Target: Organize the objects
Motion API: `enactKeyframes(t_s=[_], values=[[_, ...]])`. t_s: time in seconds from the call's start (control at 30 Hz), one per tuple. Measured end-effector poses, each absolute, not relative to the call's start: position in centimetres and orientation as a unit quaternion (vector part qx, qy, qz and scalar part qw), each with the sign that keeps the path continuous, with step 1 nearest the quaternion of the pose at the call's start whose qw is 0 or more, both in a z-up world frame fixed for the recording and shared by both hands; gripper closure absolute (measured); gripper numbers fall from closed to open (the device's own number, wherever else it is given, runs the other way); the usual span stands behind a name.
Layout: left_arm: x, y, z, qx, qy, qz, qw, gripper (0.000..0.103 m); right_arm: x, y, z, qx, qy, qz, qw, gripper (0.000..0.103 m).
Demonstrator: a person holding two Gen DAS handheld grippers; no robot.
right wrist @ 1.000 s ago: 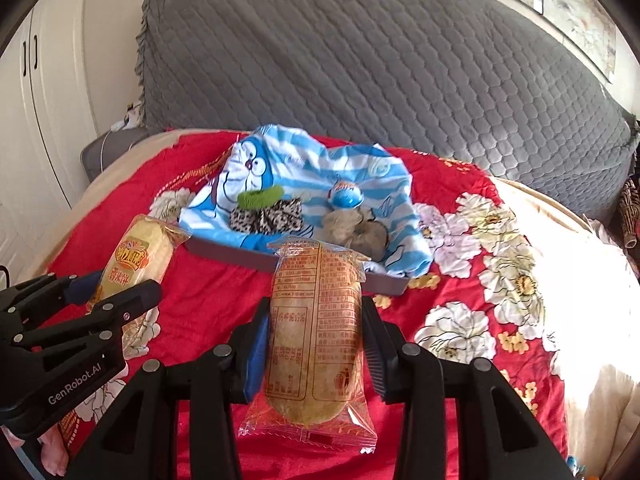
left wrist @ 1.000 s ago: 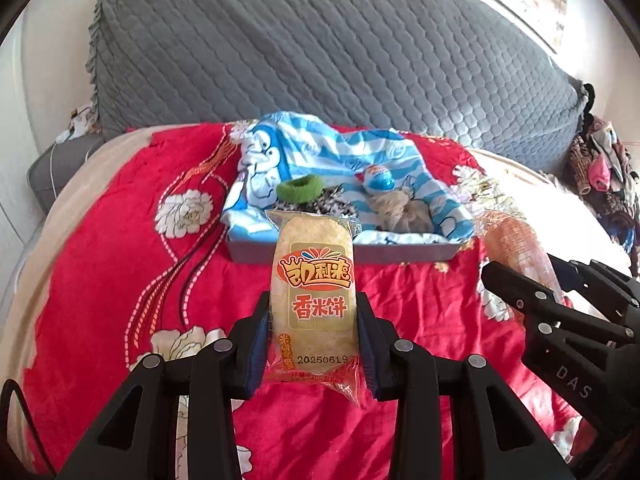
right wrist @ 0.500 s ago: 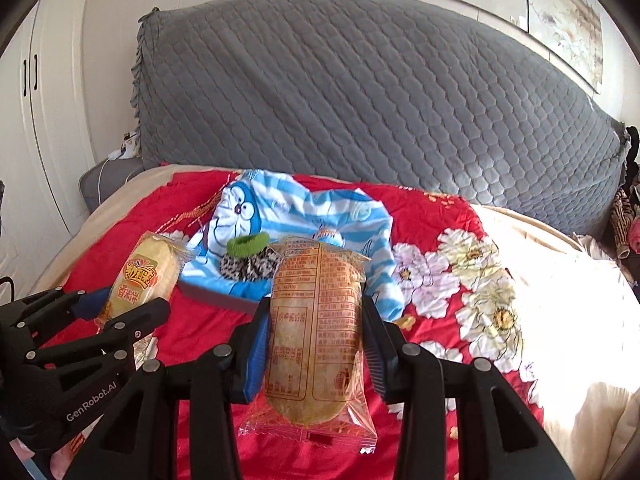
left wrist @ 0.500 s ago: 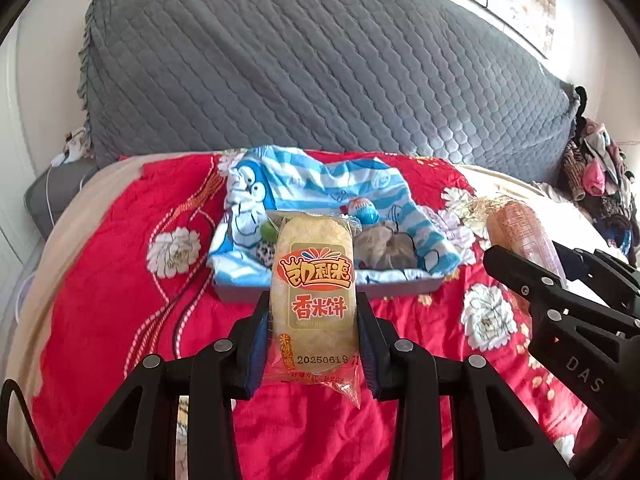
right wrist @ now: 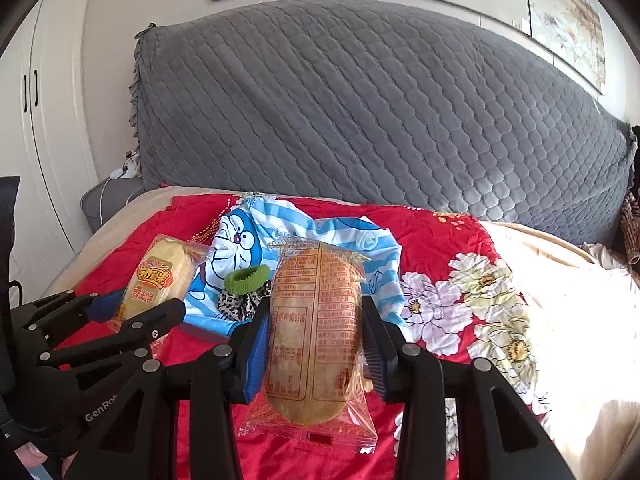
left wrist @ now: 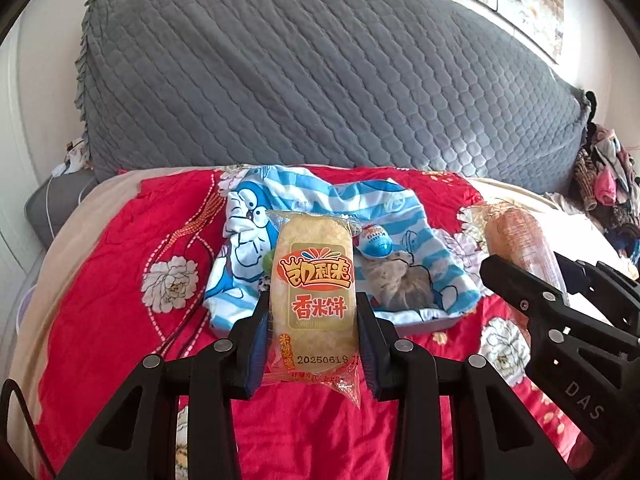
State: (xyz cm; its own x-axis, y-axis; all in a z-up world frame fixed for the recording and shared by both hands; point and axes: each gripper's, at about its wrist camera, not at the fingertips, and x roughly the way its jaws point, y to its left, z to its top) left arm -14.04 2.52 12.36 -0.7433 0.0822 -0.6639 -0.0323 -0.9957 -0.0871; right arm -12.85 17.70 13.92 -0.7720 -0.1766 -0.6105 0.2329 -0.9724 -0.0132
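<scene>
Left tongs and right tongs each clench a snack pack; carry both level over the tray, releasing gently.

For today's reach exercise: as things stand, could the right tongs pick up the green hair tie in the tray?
Probably not yet. The right tongs are shut on a rice cracker packet that fills the gap between them. The green hair tie lies uncovered just ahead in the tray, so nothing else blocks it.

tray on bed — headboard behind
</scene>
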Motion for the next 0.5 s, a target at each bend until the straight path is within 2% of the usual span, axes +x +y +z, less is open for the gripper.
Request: enactKeyframes(t_s=[0.5], values=[[-18.8,3.7,10.3,-0.363,-0.022,0.931,0.020,0.063,-17.2,18.7,13.8,0.289,0.037,-0.951,0.100,0.061]])
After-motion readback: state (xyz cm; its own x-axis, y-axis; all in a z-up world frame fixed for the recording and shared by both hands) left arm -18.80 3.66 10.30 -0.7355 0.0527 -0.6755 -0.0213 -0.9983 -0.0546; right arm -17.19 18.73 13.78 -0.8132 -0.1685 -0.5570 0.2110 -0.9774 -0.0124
